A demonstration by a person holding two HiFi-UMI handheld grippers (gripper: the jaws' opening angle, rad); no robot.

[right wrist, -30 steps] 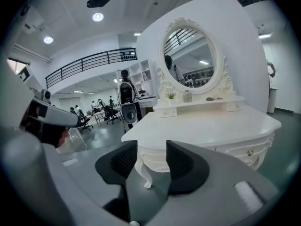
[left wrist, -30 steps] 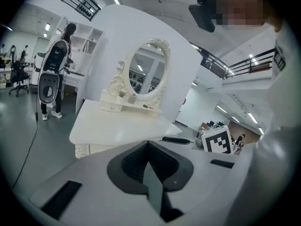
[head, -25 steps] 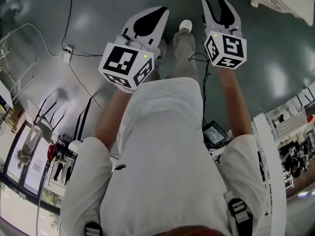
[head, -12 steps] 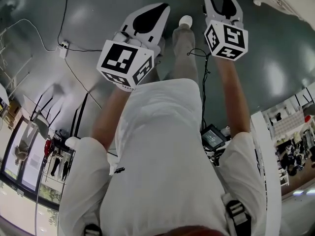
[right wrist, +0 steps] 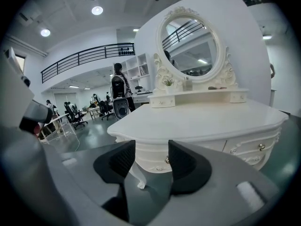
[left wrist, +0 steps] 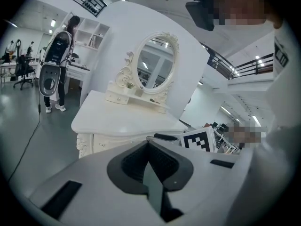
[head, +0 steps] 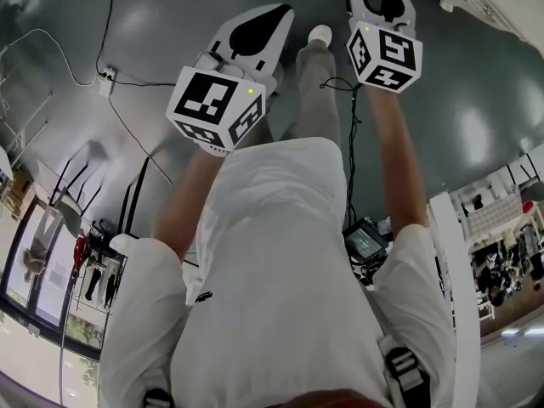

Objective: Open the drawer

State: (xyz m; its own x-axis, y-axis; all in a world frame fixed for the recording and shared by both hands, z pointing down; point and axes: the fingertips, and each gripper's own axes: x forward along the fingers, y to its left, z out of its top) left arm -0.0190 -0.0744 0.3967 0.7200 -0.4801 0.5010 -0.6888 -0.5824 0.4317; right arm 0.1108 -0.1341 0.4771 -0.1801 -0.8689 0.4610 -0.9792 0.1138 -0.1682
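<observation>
Right gripper view: right tool [right wrist: 151, 160], jaws apart, just opening, nothing between them, faces the white table [right wrist: 202, 119]; a shut drawer [right wrist: 251, 149] lies in its front, at right. Left gripper view: left tool [left wrist: 148, 147], jaws closed together, empty.

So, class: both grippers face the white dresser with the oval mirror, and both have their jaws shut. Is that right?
No. Only the left gripper is shut. The right gripper has its jaws apart, as the right gripper view shows; they have just been opening, with nothing held between them. Both do face the dresser with its mirror.
</observation>
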